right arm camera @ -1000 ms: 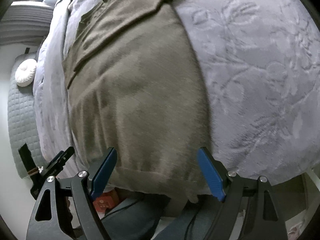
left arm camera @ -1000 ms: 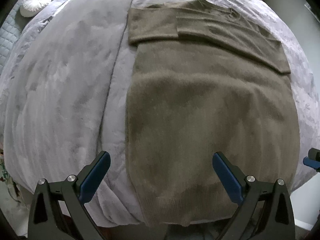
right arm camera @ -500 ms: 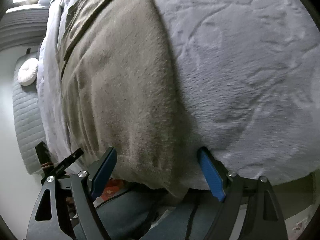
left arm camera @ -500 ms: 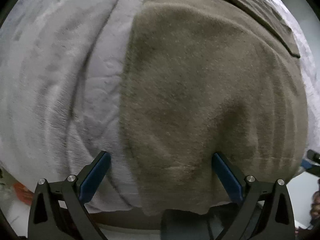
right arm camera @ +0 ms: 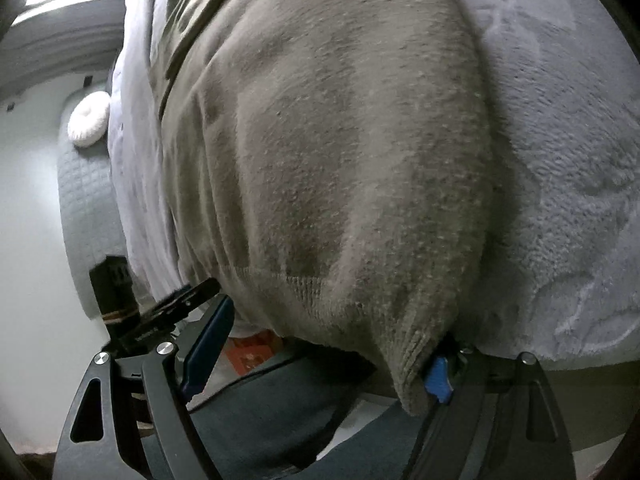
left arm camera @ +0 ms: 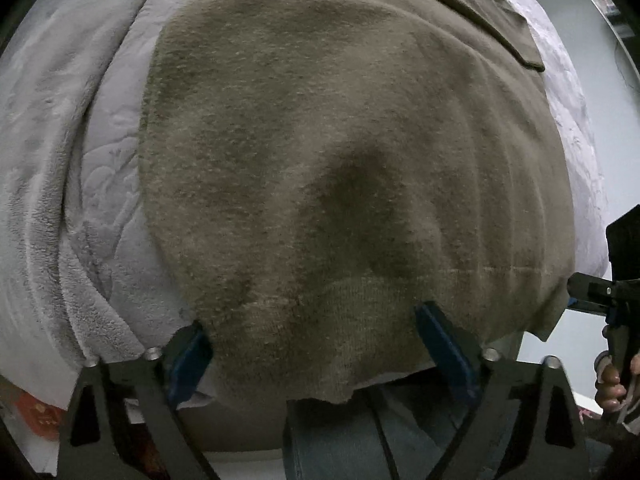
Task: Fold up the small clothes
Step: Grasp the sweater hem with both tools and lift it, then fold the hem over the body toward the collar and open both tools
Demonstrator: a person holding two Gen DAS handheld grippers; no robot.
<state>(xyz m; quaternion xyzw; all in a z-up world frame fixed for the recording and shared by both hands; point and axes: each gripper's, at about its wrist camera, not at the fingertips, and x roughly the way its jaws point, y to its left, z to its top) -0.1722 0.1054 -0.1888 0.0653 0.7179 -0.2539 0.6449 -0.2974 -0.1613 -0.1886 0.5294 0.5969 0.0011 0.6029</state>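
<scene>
one brown sweater (left arm camera: pixel 344 160) lies flat on the bed (left arm camera: pixel 52 208), its ribbed hem (left arm camera: pixel 360 320) hanging just over the bed's near edge. two claws sit at that hem. the left claw (left arm camera: pixel 316 350) is closing, its jaws still apart with the hem's left part between them, pads not pressing it. the right claw (right arm camera: pixel 320 348) stands wide astride the hem's right corner (right arm camera: pixel 412 372), which drapes over one blue pad. right of the sweater the grey blanket (right arm camera: pixel 568 168) is bare. one white round cushion (right arm camera: pixel 89 119) lies far left of the sweater.
</scene>
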